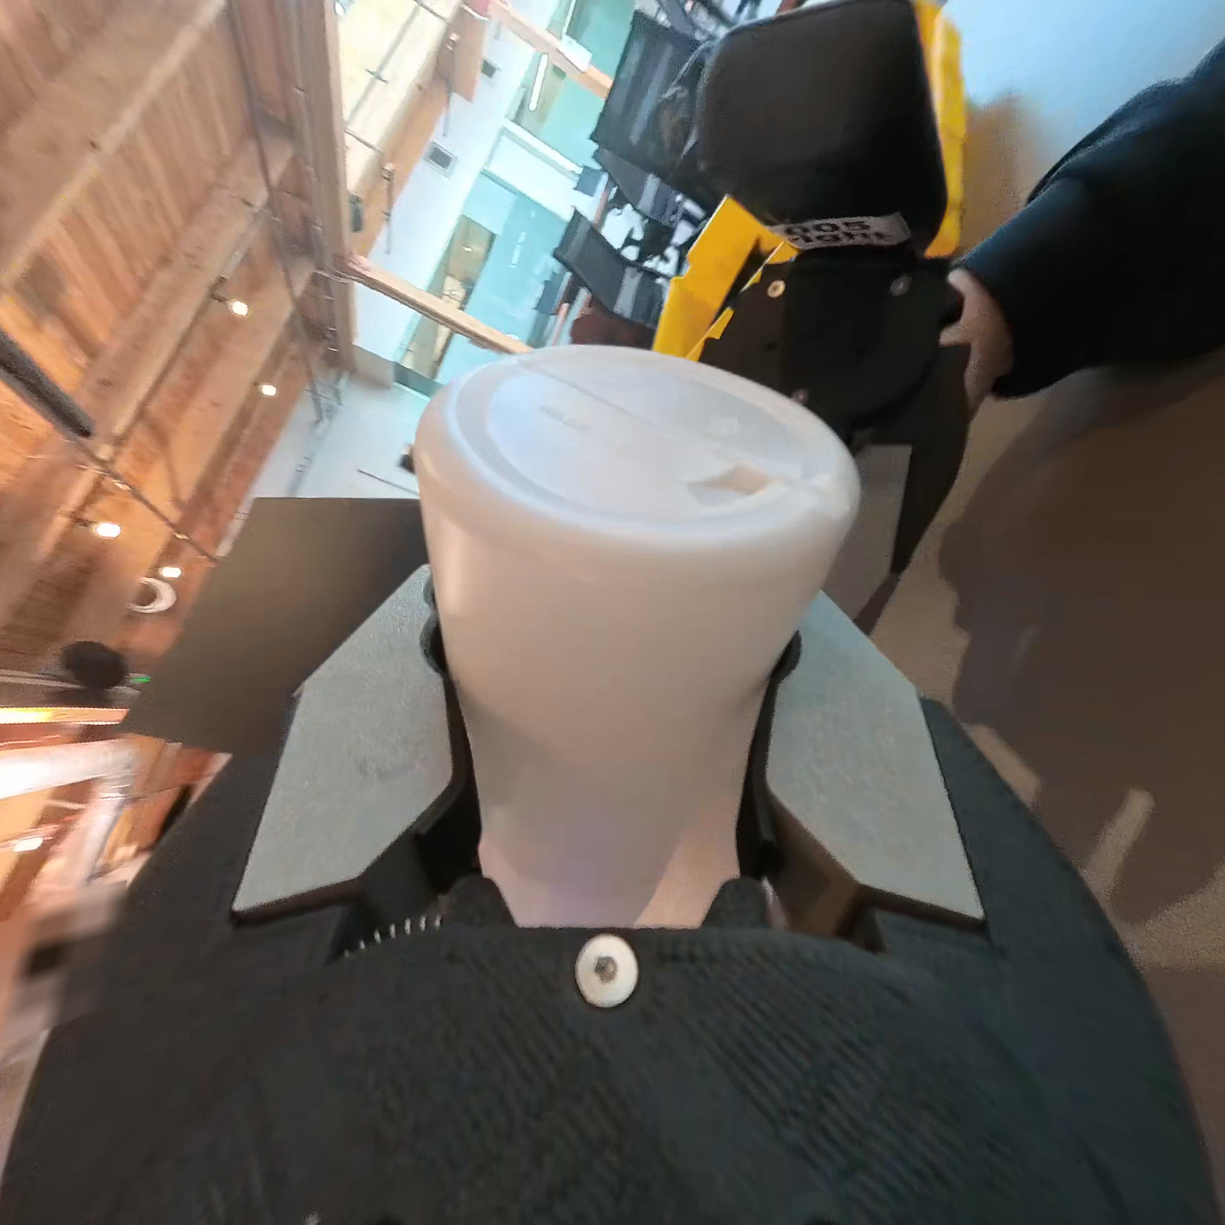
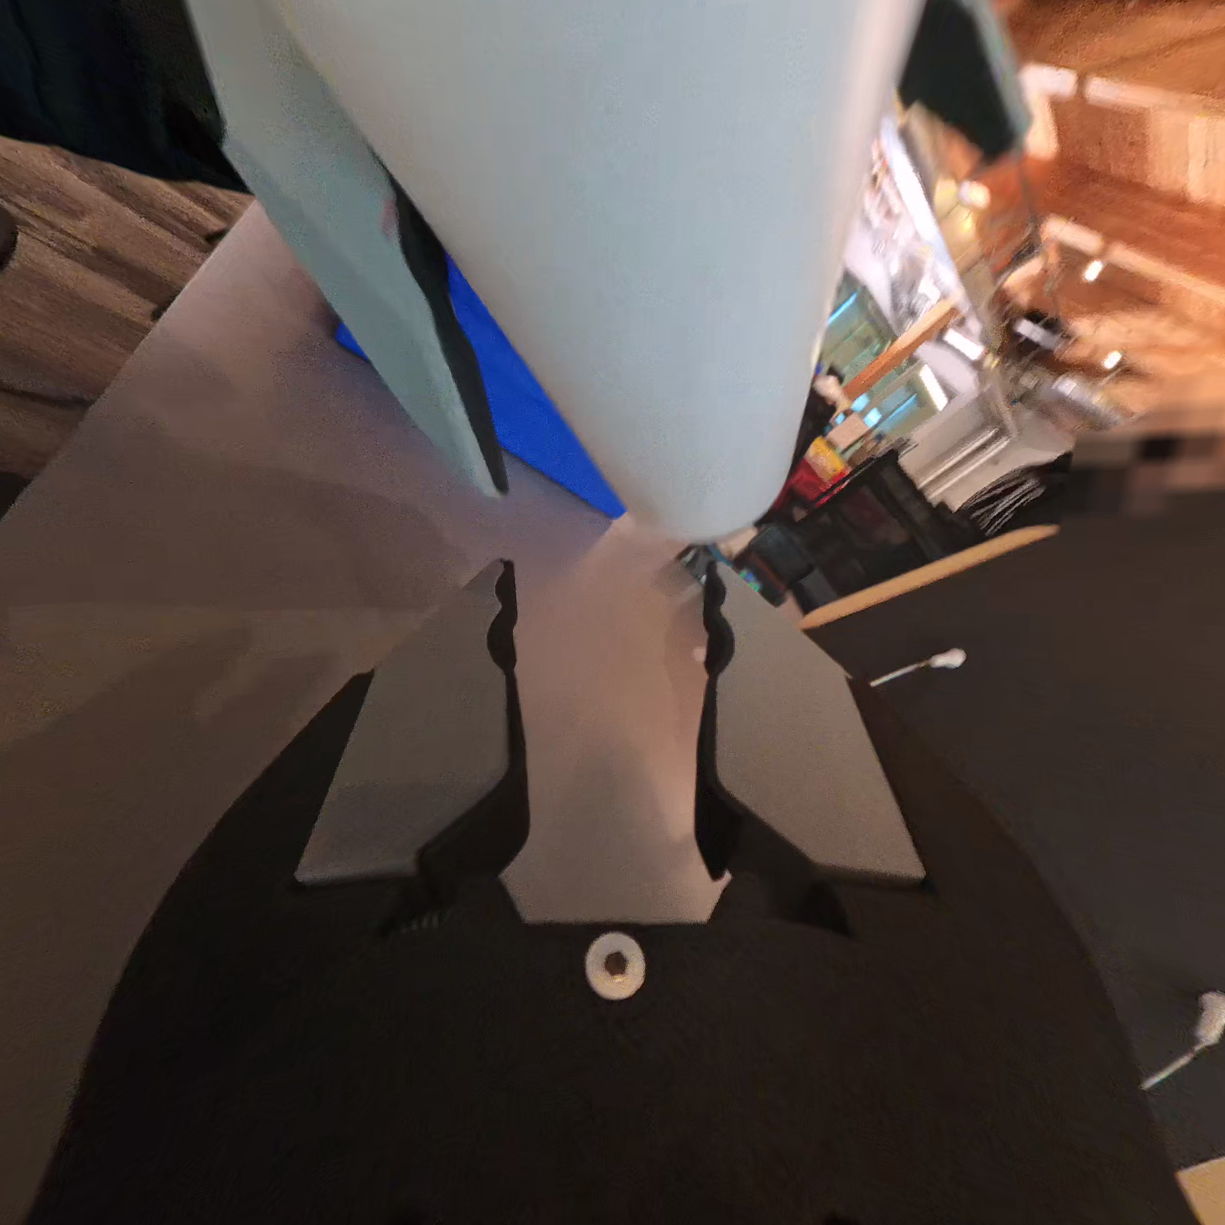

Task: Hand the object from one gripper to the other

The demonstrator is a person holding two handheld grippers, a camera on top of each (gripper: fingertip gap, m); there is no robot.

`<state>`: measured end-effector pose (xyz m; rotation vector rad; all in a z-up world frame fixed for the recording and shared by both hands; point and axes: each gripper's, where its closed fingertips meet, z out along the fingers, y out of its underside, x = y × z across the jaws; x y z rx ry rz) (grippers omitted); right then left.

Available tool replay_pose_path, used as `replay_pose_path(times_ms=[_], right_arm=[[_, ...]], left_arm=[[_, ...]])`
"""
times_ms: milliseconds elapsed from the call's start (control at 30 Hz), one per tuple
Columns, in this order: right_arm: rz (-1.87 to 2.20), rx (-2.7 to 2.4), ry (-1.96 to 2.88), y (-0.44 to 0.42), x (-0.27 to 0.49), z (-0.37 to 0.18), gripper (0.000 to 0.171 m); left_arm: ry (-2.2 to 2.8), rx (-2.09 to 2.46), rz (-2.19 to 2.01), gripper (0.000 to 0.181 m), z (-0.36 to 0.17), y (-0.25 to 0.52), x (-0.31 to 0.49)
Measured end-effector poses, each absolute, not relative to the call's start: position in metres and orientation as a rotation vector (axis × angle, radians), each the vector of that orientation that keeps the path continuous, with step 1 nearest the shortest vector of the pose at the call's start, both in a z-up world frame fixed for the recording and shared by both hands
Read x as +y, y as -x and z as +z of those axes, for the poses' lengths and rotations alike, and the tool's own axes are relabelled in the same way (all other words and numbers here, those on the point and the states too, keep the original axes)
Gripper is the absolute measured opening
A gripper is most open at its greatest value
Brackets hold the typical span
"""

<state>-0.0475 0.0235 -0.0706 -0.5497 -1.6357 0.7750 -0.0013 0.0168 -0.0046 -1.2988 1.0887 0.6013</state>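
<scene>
A white cup with a lid (image 1: pixel 616 596) sits between the fingers of my left gripper (image 1: pixel 616 636), which is shut on its body, lid end pointing away from the camera. The black and yellow right gripper (image 1: pixel 888 464) is just beyond the cup at the upper right, held by a hand (image 1: pixel 981 331). In the right wrist view the cup (image 2: pixel 596 232) fills the top of the frame. My right gripper (image 2: pixel 608 583) is open and empty, its tips just short of the cup's lower end. One of the left gripper's fingers (image 2: pixel 398 345) lies against the cup's left side.
A dark sleeve (image 1: pixel 1127 232) reaches in from the upper right. A dark table top (image 2: pixel 1060 762) lies to the right, with two small white-tipped tools (image 2: pixel 928 663) (image 2: pixel 1206 1034) on it. A room with a wooden ceiling is behind, blurred. Across from one pair of fingers to the other is roughly 8 centimetres.
</scene>
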Motion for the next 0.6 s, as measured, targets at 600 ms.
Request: replay_pose_path(times_ms=[600], right_arm=[[1.549, -1.621, 1.183, 0.048, 0.049, -0.073, 0.051]], left_arm=[[0.928, 1.262, 1.169, 0.099, -0.037, 0.006, 0.010]])
